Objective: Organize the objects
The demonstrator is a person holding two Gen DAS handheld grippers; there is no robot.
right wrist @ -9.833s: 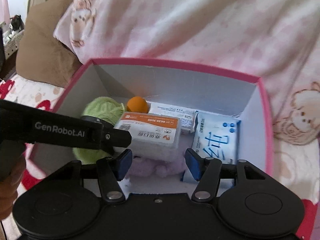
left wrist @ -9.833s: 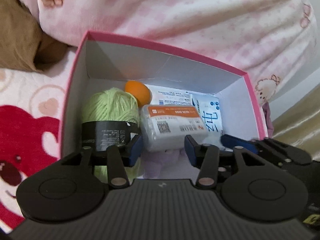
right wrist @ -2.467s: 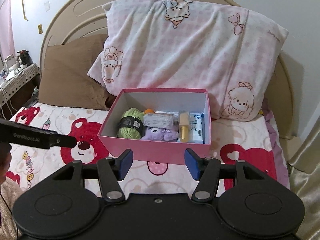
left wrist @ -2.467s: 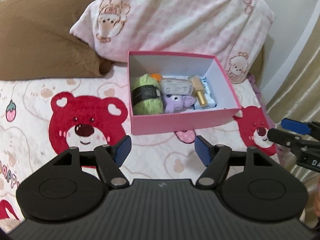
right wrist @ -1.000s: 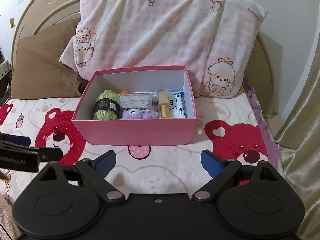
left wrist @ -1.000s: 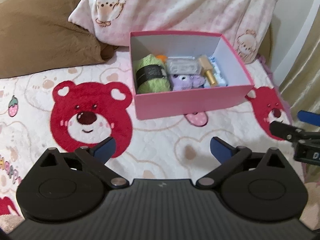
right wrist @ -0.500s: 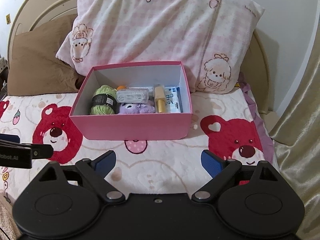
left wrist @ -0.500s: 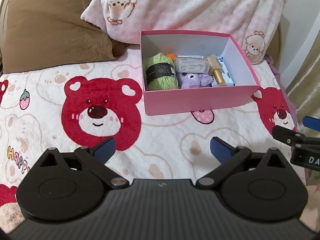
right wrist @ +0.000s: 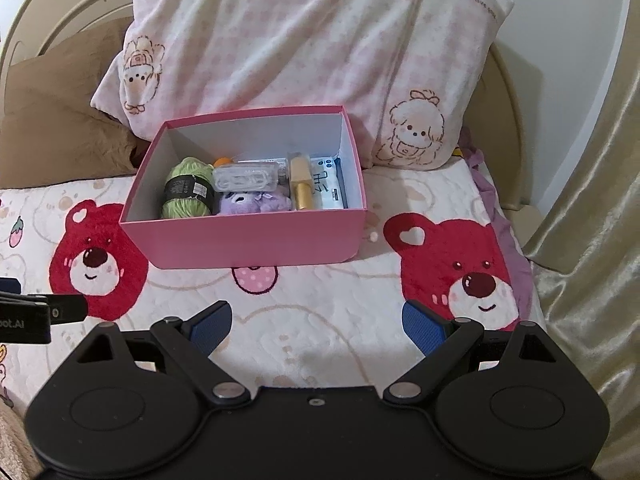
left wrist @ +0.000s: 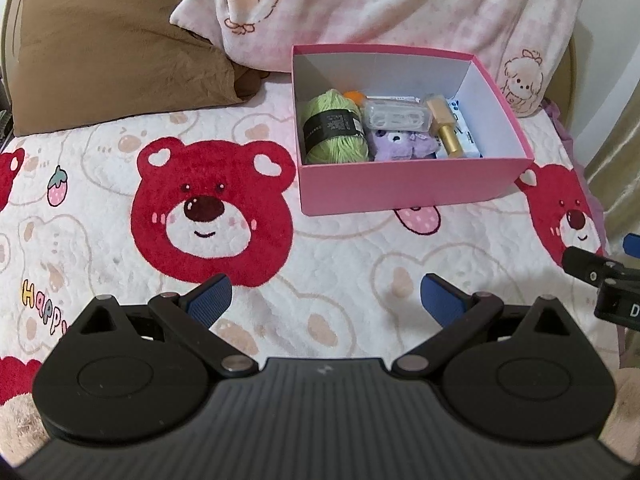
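A pink box (left wrist: pixel 404 186) (right wrist: pixel 248 240) stands on the bear-print bedspread. Inside lie a green yarn ball (left wrist: pixel 334 130) (right wrist: pixel 187 190), a clear plastic case (left wrist: pixel 394 118) (right wrist: pixel 246 176), a purple plush toy (left wrist: pixel 400 144) (right wrist: pixel 252 203), a gold bottle (left wrist: pixel 444 128) (right wrist: pixel 301 184), a white tissue pack (right wrist: pixel 328 188) and an orange ball (left wrist: pixel 354 97). My left gripper (left wrist: pixel 324 298) is open and empty, well in front of the box. My right gripper (right wrist: pixel 316 322) is open and empty, also back from the box.
A pink checked pillow (right wrist: pixel 304 52) leans behind the box, a brown pillow (left wrist: pixel 112 44) to its left. A beige curtain (right wrist: pixel 588 216) hangs at the bed's right edge. The bedspread (left wrist: pixel 120 216) stretches wide to the left of the box.
Both grippers have pulled back from the box and opened wide. A gold bottle now lies in the box, which was not there 9.8 s ago.
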